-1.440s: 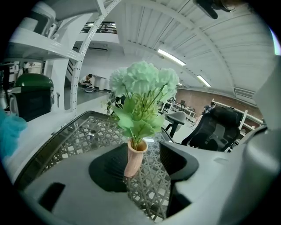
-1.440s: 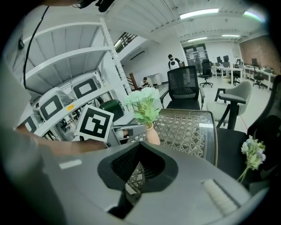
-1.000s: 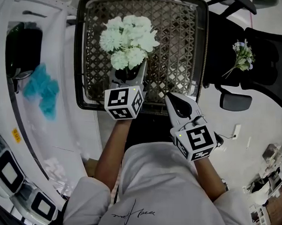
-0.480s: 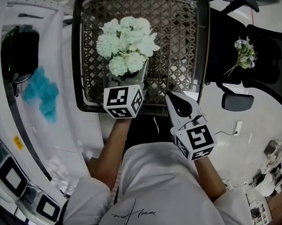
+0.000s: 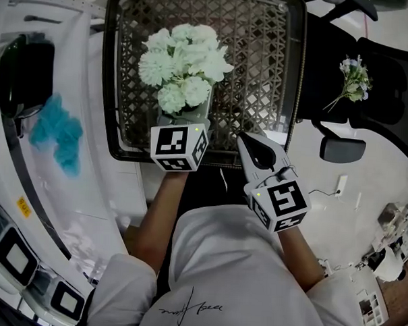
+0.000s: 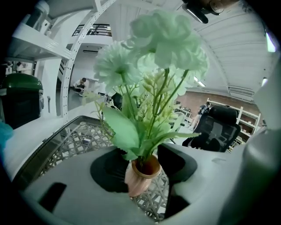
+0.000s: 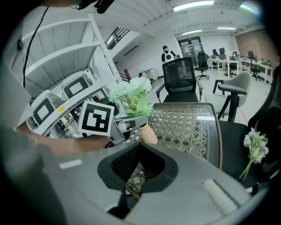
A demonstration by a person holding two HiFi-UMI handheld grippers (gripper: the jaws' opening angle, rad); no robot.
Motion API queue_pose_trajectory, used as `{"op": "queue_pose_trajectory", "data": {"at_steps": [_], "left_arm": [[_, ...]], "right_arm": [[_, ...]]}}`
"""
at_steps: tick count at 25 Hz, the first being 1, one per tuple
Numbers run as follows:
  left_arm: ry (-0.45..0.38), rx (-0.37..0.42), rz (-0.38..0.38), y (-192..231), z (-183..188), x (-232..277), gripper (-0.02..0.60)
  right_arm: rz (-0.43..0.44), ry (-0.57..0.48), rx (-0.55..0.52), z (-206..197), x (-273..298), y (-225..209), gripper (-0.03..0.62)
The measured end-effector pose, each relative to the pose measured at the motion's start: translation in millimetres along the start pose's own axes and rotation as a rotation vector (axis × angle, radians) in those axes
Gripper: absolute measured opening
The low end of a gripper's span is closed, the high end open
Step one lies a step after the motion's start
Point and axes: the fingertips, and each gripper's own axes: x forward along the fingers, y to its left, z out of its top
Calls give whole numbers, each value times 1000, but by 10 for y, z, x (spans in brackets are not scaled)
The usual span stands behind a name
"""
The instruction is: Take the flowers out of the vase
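A bunch of white flowers [image 5: 185, 60] with green leaves [image 6: 125, 129] stands upright in a small pinkish ribbed vase [image 6: 140, 178] on the wicker table [image 5: 262, 74]. My left gripper [image 5: 184, 112] reaches in from the near edge. Its jaws have just been closing, and both pads now lie against the sides of the vase. In the right gripper view the same hold shows low on the vase [image 7: 147, 132]. My right gripper [image 5: 244, 139] hovers at the table's near right edge. It is shut with nothing in it and stands apart from the vase.
A second small flower bunch [image 5: 354, 79] lies on a black chair seat to the right. White shelving [image 5: 75, 173] with a teal cloth [image 5: 57, 129] runs along the left. The table has a raised black rim [image 5: 111, 87].
The dark gap seen beside the vase a second ago is gone; the left jaws now hug it. Both hands and the flowers stay in place.
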Motion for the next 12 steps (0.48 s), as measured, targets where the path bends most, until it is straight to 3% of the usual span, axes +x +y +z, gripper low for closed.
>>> {"op": "queue_pose_trajectory", "data": {"at_steps": [12], "left_arm": [[-31, 4, 29, 38, 57, -104, 167]], "right_arm": [[-6, -2, -10, -41, -20, 70, 6]]}}
